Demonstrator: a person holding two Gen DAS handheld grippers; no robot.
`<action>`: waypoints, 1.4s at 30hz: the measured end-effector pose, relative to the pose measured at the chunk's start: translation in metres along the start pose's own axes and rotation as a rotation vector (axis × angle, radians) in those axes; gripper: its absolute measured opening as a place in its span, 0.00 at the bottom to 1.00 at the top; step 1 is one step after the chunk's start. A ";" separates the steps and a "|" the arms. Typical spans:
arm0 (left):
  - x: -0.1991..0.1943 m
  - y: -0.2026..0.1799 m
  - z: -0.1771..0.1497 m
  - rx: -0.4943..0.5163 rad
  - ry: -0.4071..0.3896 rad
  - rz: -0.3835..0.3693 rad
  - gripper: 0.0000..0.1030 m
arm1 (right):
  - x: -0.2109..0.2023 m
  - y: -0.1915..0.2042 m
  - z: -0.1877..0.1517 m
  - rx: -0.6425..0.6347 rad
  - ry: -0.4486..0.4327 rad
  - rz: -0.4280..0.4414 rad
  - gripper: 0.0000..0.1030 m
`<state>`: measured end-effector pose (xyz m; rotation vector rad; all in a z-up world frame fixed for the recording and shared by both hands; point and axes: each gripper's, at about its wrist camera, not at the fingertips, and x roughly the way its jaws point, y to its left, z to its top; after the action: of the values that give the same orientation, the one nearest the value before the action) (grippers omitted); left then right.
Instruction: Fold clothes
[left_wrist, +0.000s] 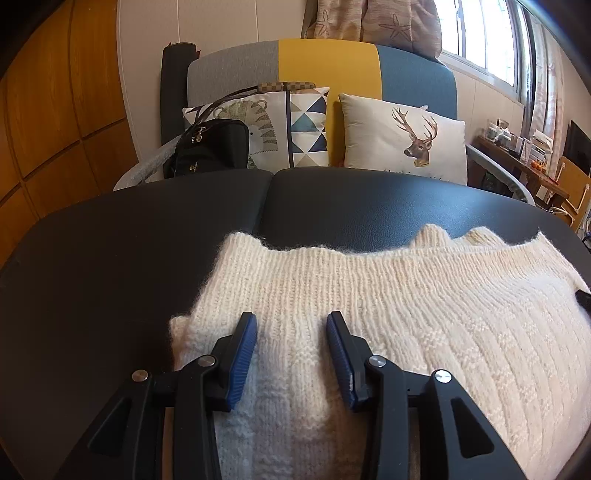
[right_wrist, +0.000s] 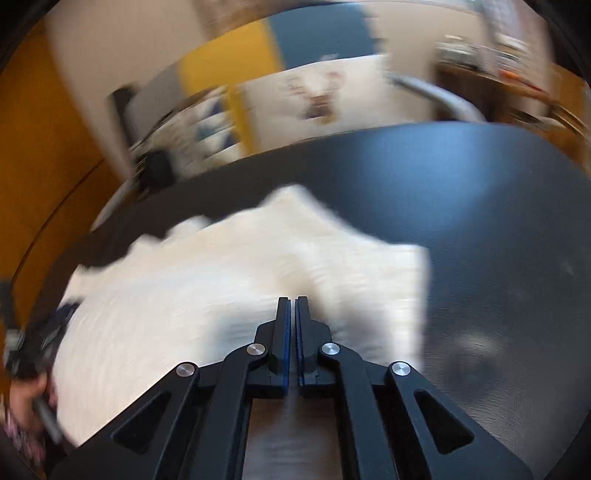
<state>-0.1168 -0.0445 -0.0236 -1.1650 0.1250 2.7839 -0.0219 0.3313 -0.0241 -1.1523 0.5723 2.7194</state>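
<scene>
While cushions (left_wrist: 404, 138) (two) line the sofa (left_wrist: 328, 62), sweater (left_wrist: 388, 306) sprawls.

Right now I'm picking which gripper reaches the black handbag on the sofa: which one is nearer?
Left. The left gripper sits on the sweater's left part, facing the black handbag; the right gripper works further right.

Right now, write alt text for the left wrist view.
The open left gripper hovers over a cream knitted sweater spread on a black padded table. Behind stands a sofa with a deer-print cushion and a black bag.
</scene>
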 end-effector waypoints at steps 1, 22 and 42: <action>-0.001 -0.001 0.000 0.003 0.004 0.005 0.39 | 0.000 -0.005 -0.002 0.018 -0.006 0.003 0.00; -0.055 -0.073 -0.028 0.105 0.008 -0.032 0.28 | -0.025 0.044 -0.006 -0.097 -0.098 -0.082 0.08; -0.068 -0.051 -0.030 -0.014 -0.012 0.001 0.29 | -0.018 0.071 -0.042 -0.085 0.020 0.182 0.07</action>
<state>-0.0412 -0.0028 0.0019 -1.1520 0.1050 2.7960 -0.0002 0.2498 -0.0168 -1.2041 0.5978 2.9143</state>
